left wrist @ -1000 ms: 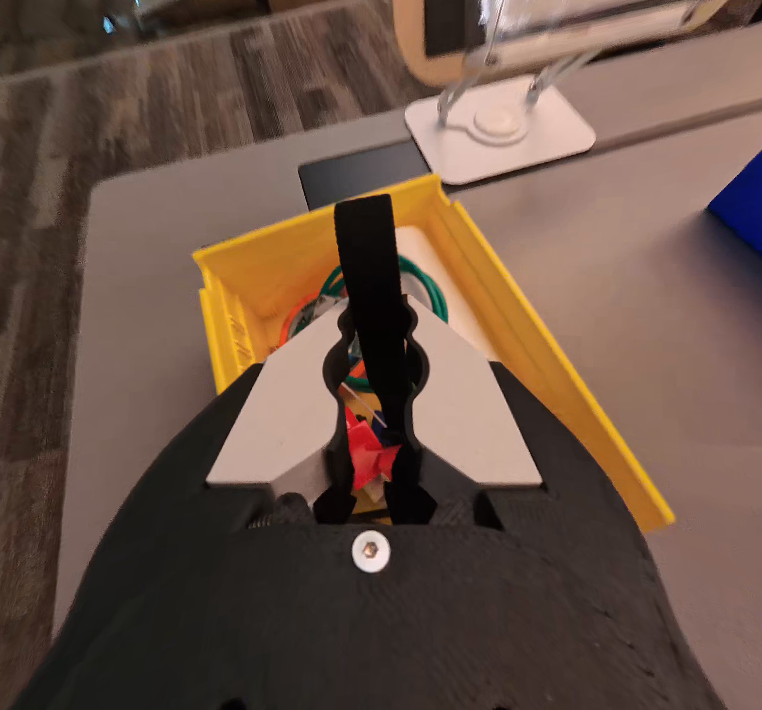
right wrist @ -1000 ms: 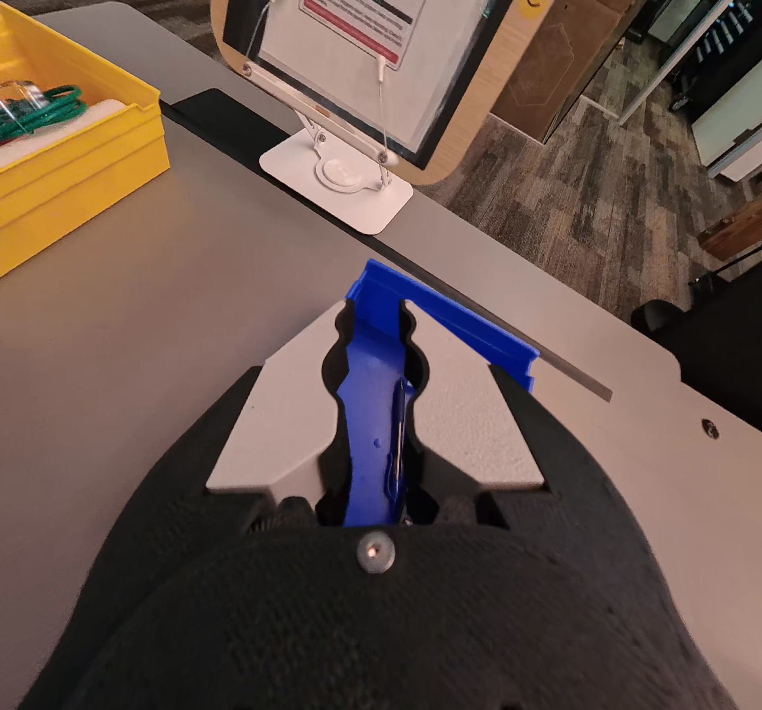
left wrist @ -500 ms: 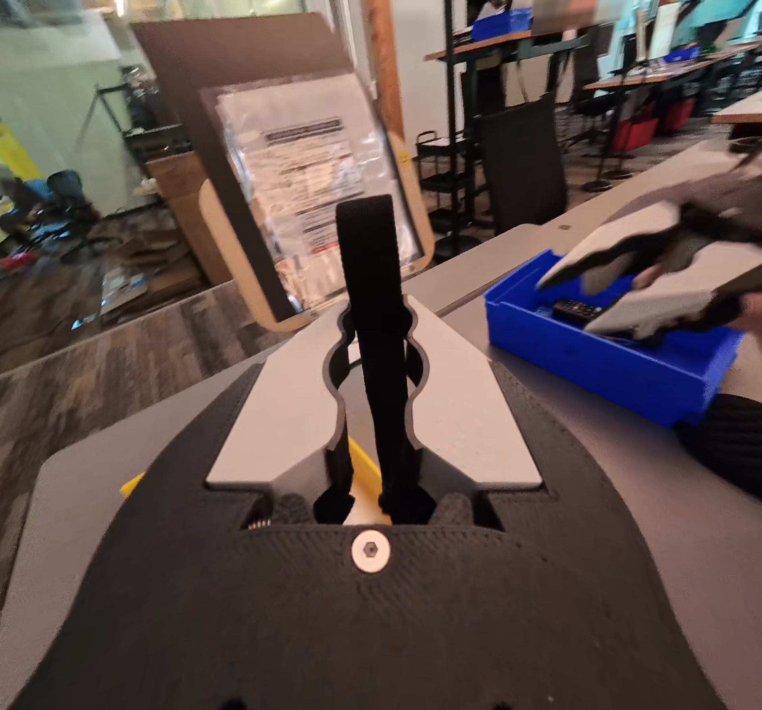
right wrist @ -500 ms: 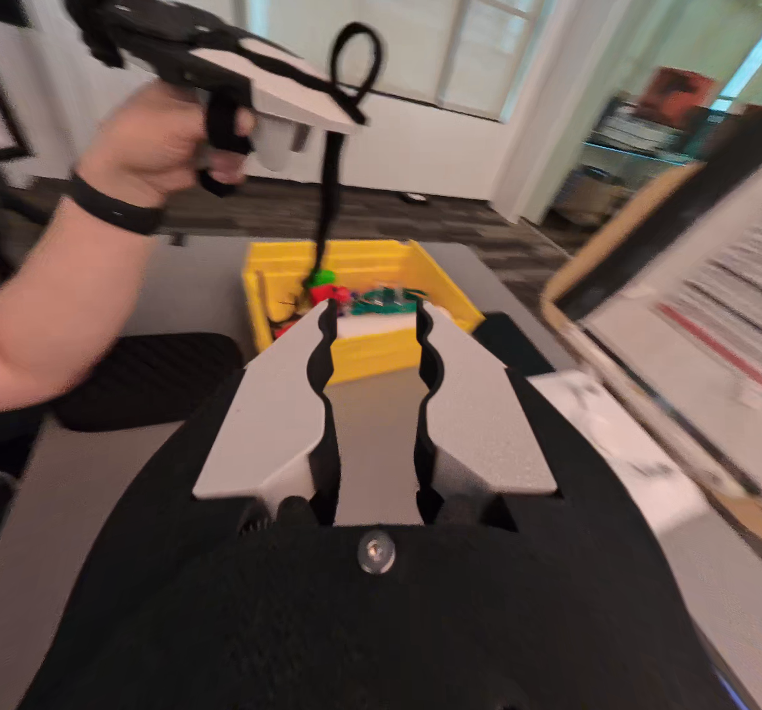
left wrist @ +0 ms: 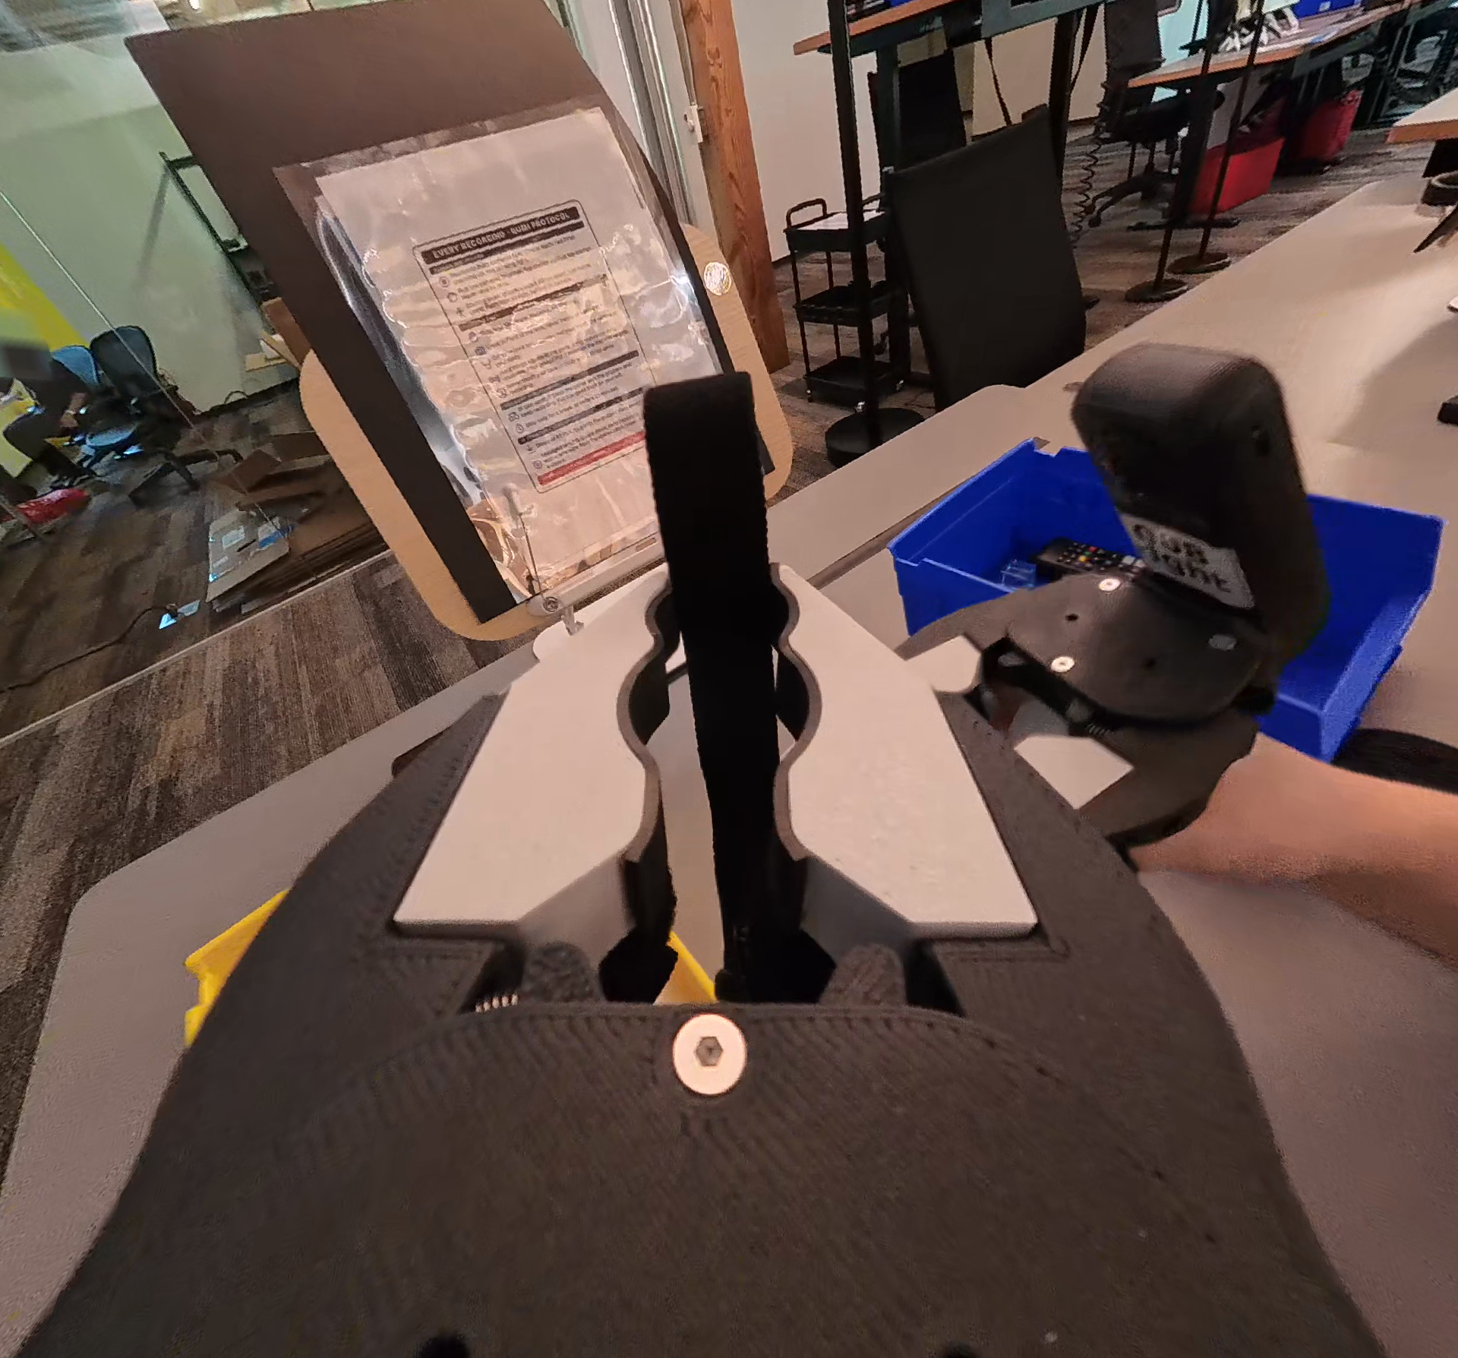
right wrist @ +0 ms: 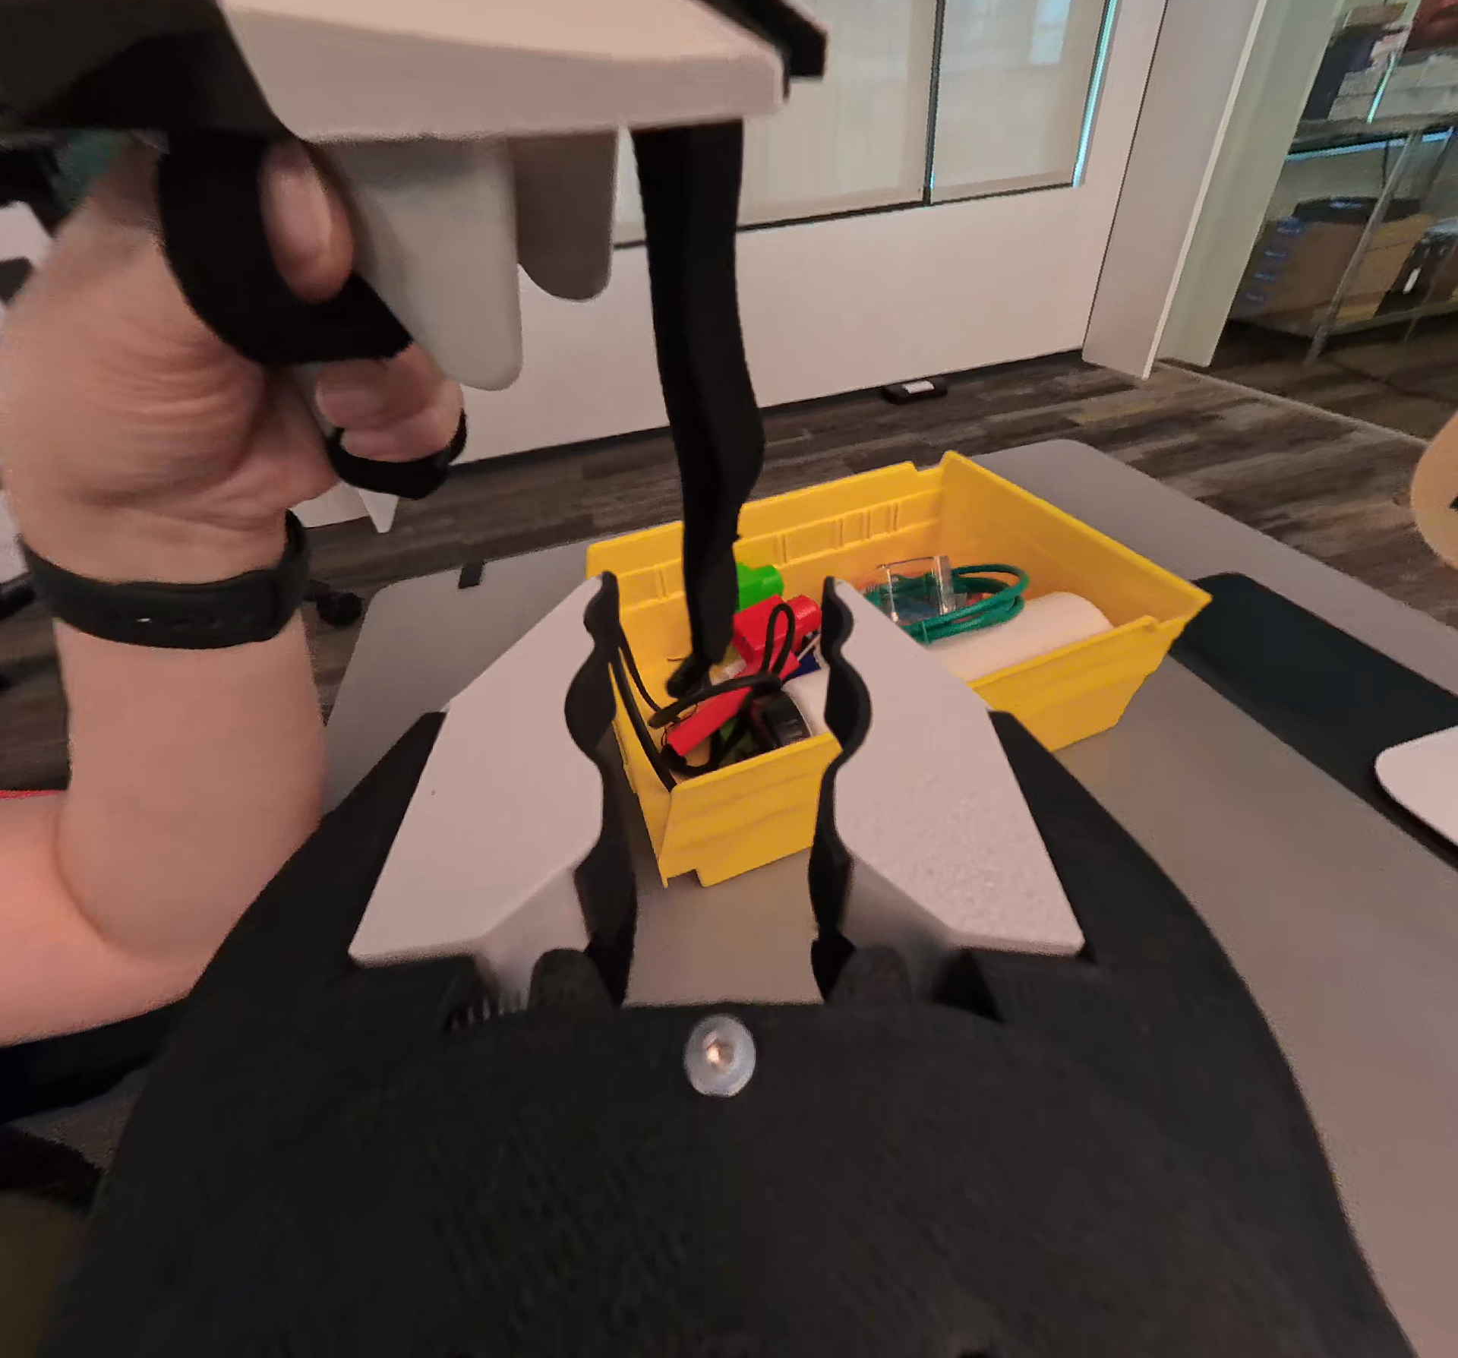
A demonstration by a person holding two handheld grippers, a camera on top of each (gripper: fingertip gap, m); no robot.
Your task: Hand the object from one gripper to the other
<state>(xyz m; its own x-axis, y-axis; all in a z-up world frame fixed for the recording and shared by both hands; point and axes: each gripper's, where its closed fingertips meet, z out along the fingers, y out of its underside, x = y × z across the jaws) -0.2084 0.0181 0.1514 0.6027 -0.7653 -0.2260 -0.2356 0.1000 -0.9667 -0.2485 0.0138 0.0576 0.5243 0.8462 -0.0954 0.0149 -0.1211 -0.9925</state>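
My left gripper [left wrist: 722,598] is shut on a black strap [left wrist: 702,499], whose looped end sticks up past the fingertips. In the right wrist view the left gripper [right wrist: 757,2] is held high at the upper left, and the strap [right wrist: 698,373] hangs down from it. My right gripper [right wrist: 714,602] is open and empty. The strap's lower end dangles just beyond its fingertips, in line with the gap, over the yellow bin [right wrist: 868,507]. In the left wrist view the right gripper [left wrist: 978,705] is close at the right, its tips hidden behind my left finger.
The yellow bin holds a green cable [right wrist: 962,594], red and green parts and a white roll. A blue bin [left wrist: 1357,657] with a remote [left wrist: 1081,555] stands behind the right gripper. A sign board on a stand [left wrist: 552,373] is at the back. A black mat [right wrist: 1302,673] lies by the yellow bin.
The right gripper has left the blue bin and come close under the left gripper. The hanging strap now lines up with its open fingers. The left gripper still holds the strap.
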